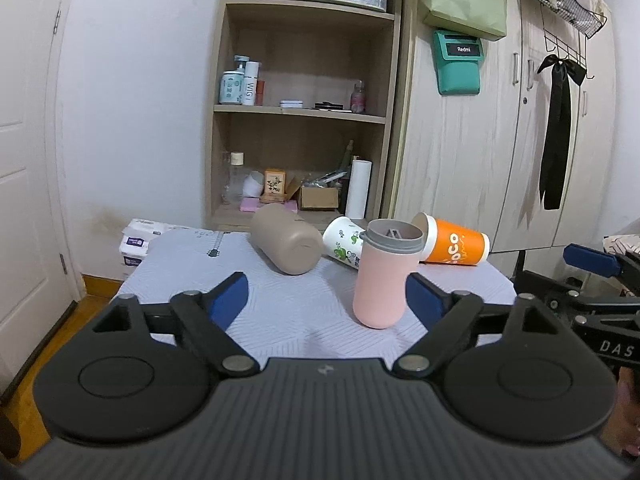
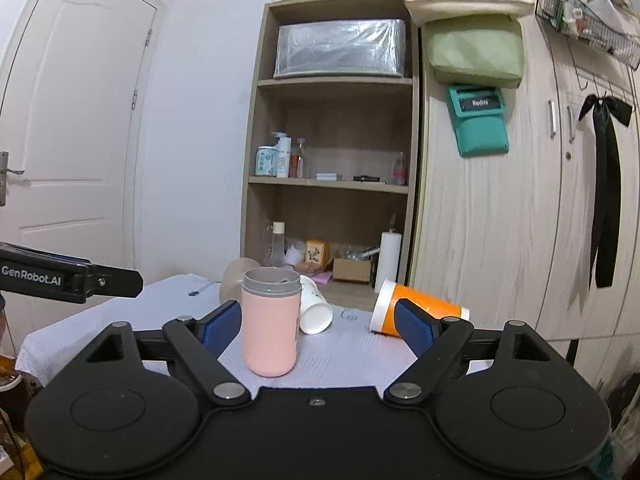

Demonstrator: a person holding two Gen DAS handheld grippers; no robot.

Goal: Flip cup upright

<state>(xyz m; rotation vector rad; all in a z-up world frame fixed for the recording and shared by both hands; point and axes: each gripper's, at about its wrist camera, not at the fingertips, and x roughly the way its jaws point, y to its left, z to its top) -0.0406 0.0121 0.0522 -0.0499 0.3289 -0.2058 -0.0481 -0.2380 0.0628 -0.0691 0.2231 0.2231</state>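
A pink cup with a grey rim (image 1: 383, 276) stands upright on the table; it also shows in the right wrist view (image 2: 271, 322). Behind it lie on their sides a tan cup (image 1: 287, 244), a white leaf-print cup (image 1: 345, 242) and an orange paper cup (image 1: 454, 245). The orange cup (image 2: 418, 306) and white cup (image 2: 314, 310) also lie in the right wrist view. My left gripper (image 1: 326, 300) is open and empty, the pink cup by its right finger. My right gripper (image 2: 318, 322) is open and empty, the pink cup by its left finger.
The table has a pale quilted cover (image 1: 288, 304). A wooden shelf unit (image 1: 304, 120) with bottles and boxes stands behind it, a wardrobe (image 1: 500, 140) to the right, a door (image 2: 60, 140) to the left. Tissue packs (image 1: 136, 244) sit at the table's far left.
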